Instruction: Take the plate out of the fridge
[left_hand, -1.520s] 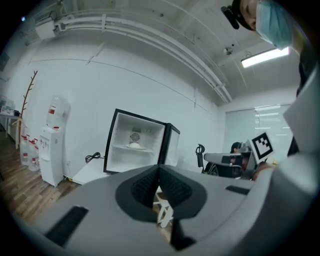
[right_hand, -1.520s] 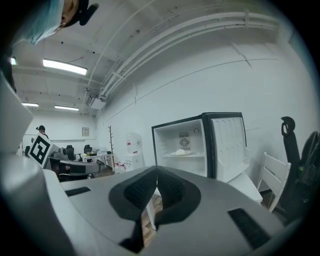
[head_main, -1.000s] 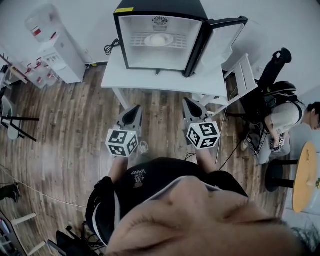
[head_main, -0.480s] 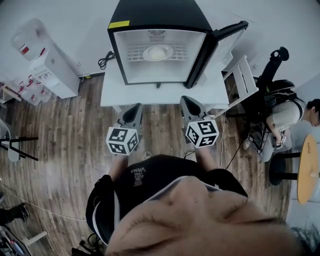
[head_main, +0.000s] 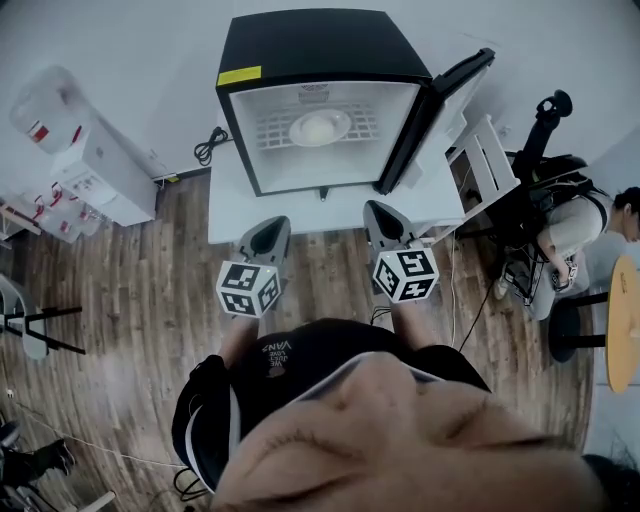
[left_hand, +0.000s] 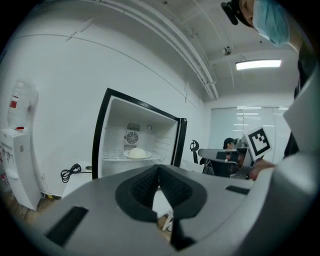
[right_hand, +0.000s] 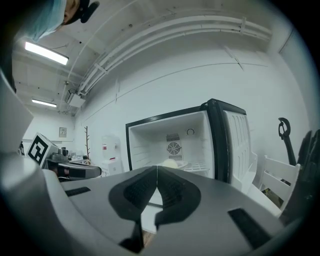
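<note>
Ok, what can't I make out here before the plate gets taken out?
Pale mound on the plate: too small and washed out in every view to identify.
Part of the plate, right gripper view: hidden behind the right gripper.
Yellow label on the fridge, head view: print too small.

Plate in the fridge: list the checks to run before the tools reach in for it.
1. Door of the black mini fridge open: ok, it stands swung out to the right.
2. White round plate in sight: ok, it sits on the wire shelf.
3. Way to the opening free: ok, nothing shows between the tools and the fridge.
4. Left tool ready to grasp: not ok, jaws together and empty.
5. Right tool ready to grasp: not ok, jaws together and empty.
6. Pale mound on the plate secure: cannot tell.
</note>
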